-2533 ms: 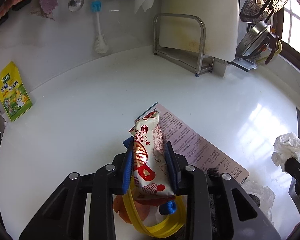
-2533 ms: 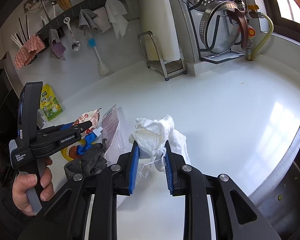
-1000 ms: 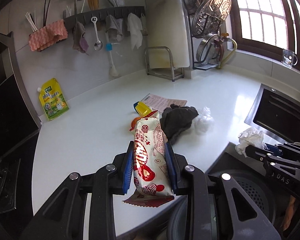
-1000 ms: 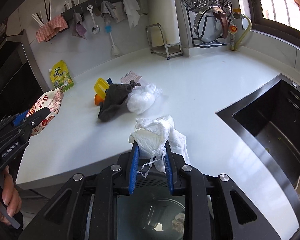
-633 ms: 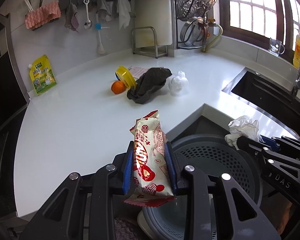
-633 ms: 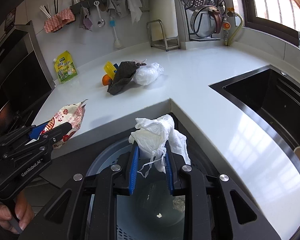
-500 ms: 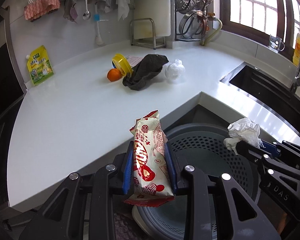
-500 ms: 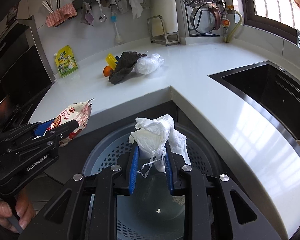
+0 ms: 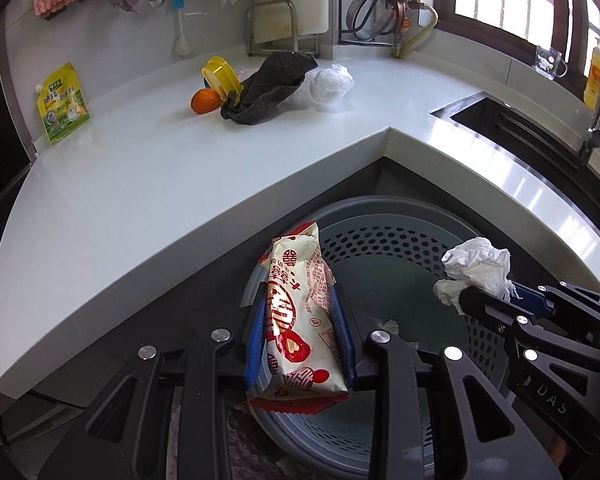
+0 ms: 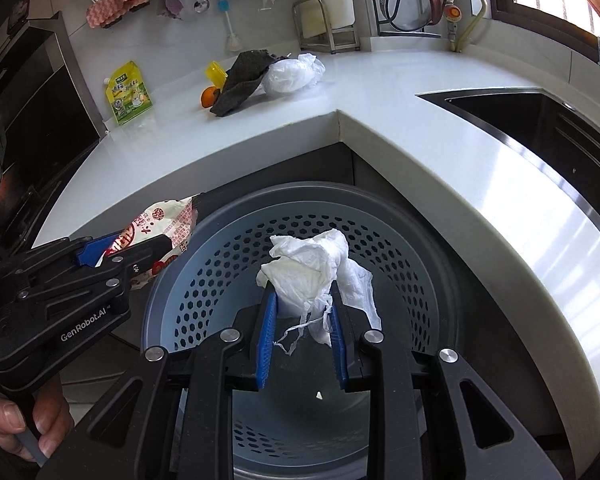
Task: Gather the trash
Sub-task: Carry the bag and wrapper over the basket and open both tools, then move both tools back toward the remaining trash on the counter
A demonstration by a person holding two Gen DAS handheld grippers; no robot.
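My left gripper (image 9: 299,312) is shut on a red and white snack wrapper (image 9: 298,312), held over the near left rim of a grey perforated trash bin (image 9: 384,240) on the floor below the counter corner. My right gripper (image 10: 302,312) is shut on a crumpled white tissue (image 10: 312,268) and hangs over the open bin (image 10: 380,216). The right gripper and tissue (image 9: 476,268) also show in the left wrist view. The left gripper and wrapper (image 10: 160,228) show at the bin's left rim in the right wrist view.
On the white counter (image 9: 140,176) lie an orange (image 9: 204,101), a yellow lid (image 9: 220,77), a dark cloth (image 9: 268,84) and a white plastic bag (image 9: 330,83). A yellow pouch (image 9: 62,102) leans on the wall. A sink (image 10: 540,120) is at right.
Both grippers have carried their loads from the counter back and down to the bin; they are now lower and closer over its opening. Both stay shut.
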